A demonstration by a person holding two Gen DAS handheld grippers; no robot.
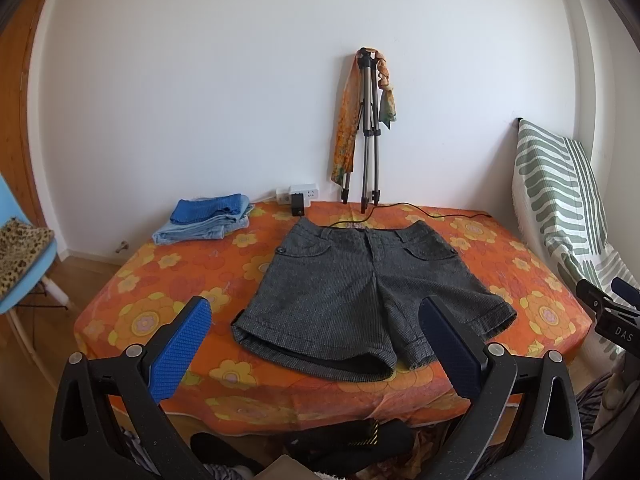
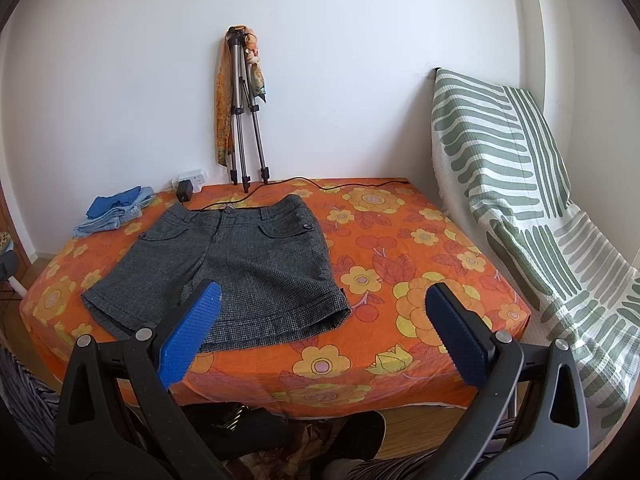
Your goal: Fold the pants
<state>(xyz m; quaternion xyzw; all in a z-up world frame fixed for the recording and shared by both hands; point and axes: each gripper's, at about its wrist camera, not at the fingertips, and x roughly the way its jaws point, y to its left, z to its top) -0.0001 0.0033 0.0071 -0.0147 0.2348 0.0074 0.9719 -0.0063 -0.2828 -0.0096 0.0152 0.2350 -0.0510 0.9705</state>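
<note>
Table (image 1: 520, 264) covered by an orange floral cloth (image 1: 192, 280). On it: grey shorts (image 1: 360, 292) spread flat at centre; folded blue clothes (image 1: 208, 218), adapter (image 1: 297, 205) and cable (image 1: 420, 210) along the far edge.

Both wrist cameras look forward and slightly down from beyond the near edge of the tabletop (image 1: 132, 304), facing the white back wall. The left view sits further left, with the shorts (image 1: 360, 292) centred ahead. The right view sits further right, with the shorts (image 2: 236, 264) left of centre. Both share the tabletop, shorts and tripod (image 1: 368, 128), at similar moderate range.
</note>
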